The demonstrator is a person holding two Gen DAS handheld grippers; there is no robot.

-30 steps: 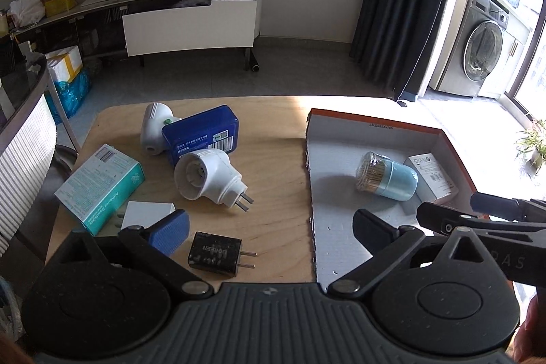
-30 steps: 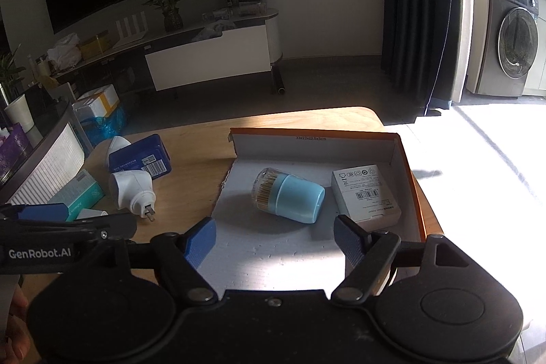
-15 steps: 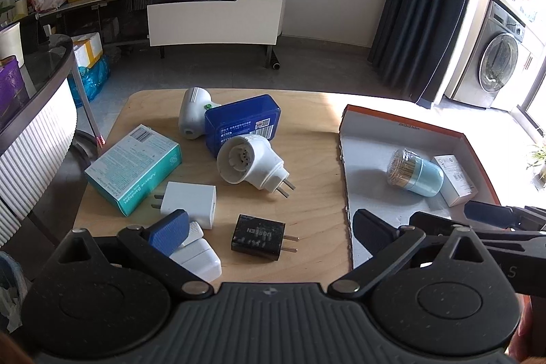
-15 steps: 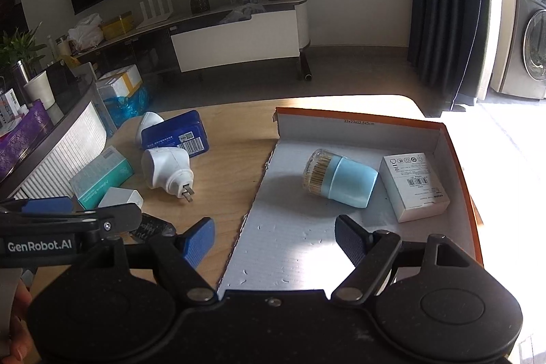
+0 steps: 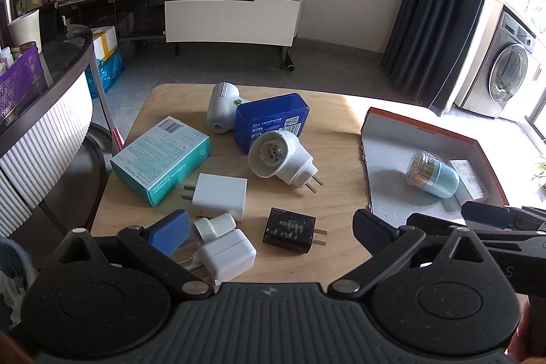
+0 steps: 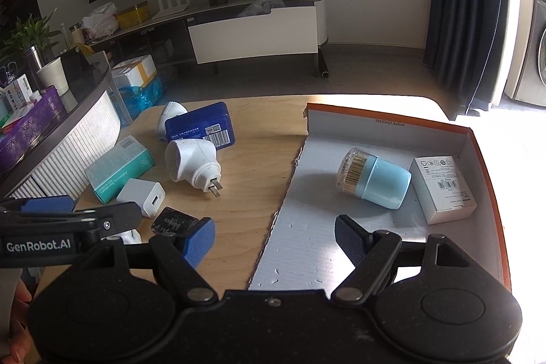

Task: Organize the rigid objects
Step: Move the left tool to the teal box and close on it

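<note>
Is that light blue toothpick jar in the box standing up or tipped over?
Tipped over. The toothpick jar lies on its side on the box floor, clear end facing the table.

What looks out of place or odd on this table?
The toothpick jar lies tipped on its side in the orange-rimmed box, beside a small white carton. The box's near left wall looks torn away, leaving a ragged edge.

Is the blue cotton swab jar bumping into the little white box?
Cannot tell. In the right wrist view, the jar and white box look very close; no gap or contact shows plainly.
</note>
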